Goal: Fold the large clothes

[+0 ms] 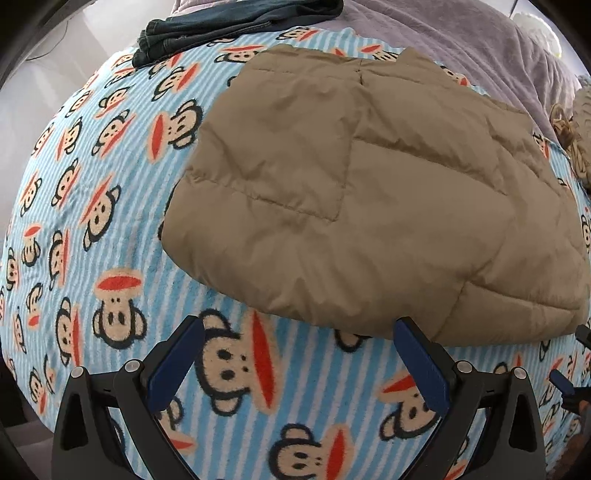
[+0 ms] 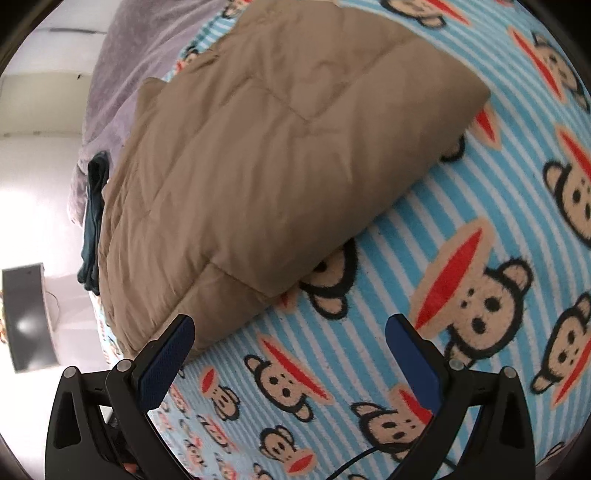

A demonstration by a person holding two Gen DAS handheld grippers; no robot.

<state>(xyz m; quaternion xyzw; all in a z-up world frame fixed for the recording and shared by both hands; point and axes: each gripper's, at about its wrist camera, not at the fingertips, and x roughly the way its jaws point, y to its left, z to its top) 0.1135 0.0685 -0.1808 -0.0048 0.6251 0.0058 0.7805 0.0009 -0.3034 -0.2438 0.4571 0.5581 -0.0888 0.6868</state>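
Lying folded on the monkey-print blanket [image 1: 92, 206], the tan quilted jacket [image 1: 369, 192] sits just beyond both empty, wide-apart tongs: left tongs [image 1: 303, 328], right tongs [image 2: 290, 326].

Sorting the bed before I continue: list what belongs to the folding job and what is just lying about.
Job:
- tan quilted jacket, folded on the monkey-print blanket
- left gripper, jaws open
- right gripper, jaws open

Lying about:
- dark folded garment
- grey blanket

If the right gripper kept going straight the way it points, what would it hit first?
Probably the monkey-print blanket just beside the folded tan jacket's near edge; the right gripper's open jaws hold nothing. Depth is unclear.
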